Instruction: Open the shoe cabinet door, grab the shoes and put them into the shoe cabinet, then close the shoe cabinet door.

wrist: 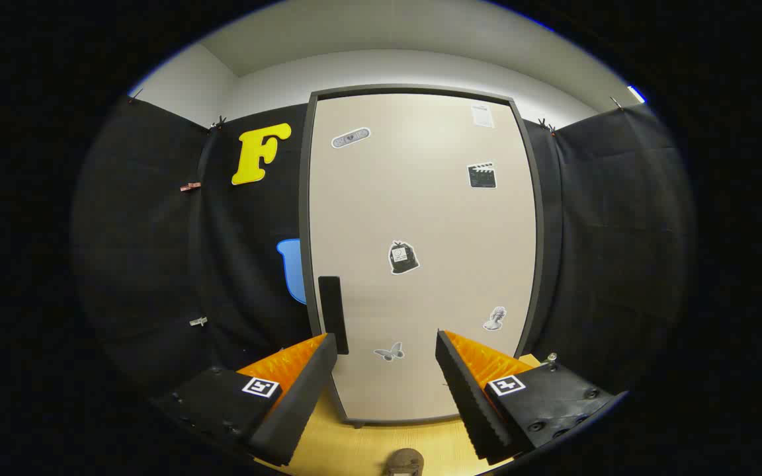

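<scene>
Door (421, 251) shut, cabinet upright on the wood floor (354, 449) straight ahead of you; your hand-held gripper (386, 357) is spread wide, holding nothing, facing the door's lower half; handle (333, 314) sits just past your left finger, by the door's left edge; so step one, opening, looks not yet begun. Next: shift left, close on the handle, pull. A brown shape (404, 461), maybe a shoe, lies low between the fingers; can't tell.

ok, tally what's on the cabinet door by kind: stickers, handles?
Stickers: 6, among them butterfly sticker
Handles: 1, black handle on the closed shoe cabinet door
Total: 7
Gripper open, fingers ahead of the door, holding nothing.
</scene>
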The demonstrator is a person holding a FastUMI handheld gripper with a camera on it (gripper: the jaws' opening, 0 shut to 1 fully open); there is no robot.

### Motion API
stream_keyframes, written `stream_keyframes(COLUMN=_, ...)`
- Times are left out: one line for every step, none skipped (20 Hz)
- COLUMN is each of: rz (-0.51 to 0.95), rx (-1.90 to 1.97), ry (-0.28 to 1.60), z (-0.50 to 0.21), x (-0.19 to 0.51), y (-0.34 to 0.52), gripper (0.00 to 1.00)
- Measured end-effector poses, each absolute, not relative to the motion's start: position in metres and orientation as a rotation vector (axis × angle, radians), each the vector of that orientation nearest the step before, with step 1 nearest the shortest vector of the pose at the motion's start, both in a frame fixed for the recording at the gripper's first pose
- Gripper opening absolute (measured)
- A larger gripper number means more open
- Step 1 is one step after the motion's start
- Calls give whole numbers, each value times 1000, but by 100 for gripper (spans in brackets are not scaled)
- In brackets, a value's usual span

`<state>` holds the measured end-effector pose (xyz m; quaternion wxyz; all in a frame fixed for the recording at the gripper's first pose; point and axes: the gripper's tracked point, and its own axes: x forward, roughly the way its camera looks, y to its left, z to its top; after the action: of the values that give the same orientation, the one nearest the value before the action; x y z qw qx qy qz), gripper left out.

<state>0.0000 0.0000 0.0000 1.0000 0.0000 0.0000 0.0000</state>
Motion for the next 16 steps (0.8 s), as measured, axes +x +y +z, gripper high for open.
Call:
stream_keyframes(rz=-1, rx=-1, ry=-1, z=1, x=1, y=0, gripper=98)
stream_keyframes(rz=-2, rx=-1, ry=-2, z=0, x=-1, y=1, gripper=98)
stream_keyframes(rz=-1, rx=0, ry=-3, z=1, x=-1, y=1, gripper=98)
stream_keyframes(rz=-1, rx=3, ry=-5, z=1, x=-1, y=2, gripper=99)
stream_keyframes(rz=-1, rx=4, ry=-6, z=2, x=0, y=2, gripper=98)
stream_keyframes(rz=0, rx=3, ry=-6, z=1, x=1, y=4, gripper=98)
stream_keyframes(rz=0, rx=3, ry=-4, z=0, x=1, y=5, gripper=98)
stream_keyframes(rz=0, rx=4, ry=-2, z=0, x=2, y=5, gripper=98)
stream_keyframes(rz=0, rx=6, ry=1, z=0, x=3, y=6, gripper=98)
stream_keyframes(rz=0, rx=9, ry=2, z=-1, x=3, y=6, gripper=98)
stream_keyframes(rz=0, rx=12, ry=3, z=-1, x=4, y=5, gripper=98)
stream_keyframes(rz=1, rx=15, ry=4, z=-1, x=4, y=6, gripper=98)
stream_keyframes(rz=0, rx=17, ry=7, z=-2, x=5, y=6, gripper=98)
stream_keyframes(rz=4, rx=18, ry=10, z=-3, x=6, y=7, gripper=98)
stream_keyframes(rz=11, rx=19, ry=11, z=-3, x=8, y=10, gripper=98)
stream_keyframes(rz=16, rx=21, ry=11, z=-4, x=11, y=13, gripper=99)
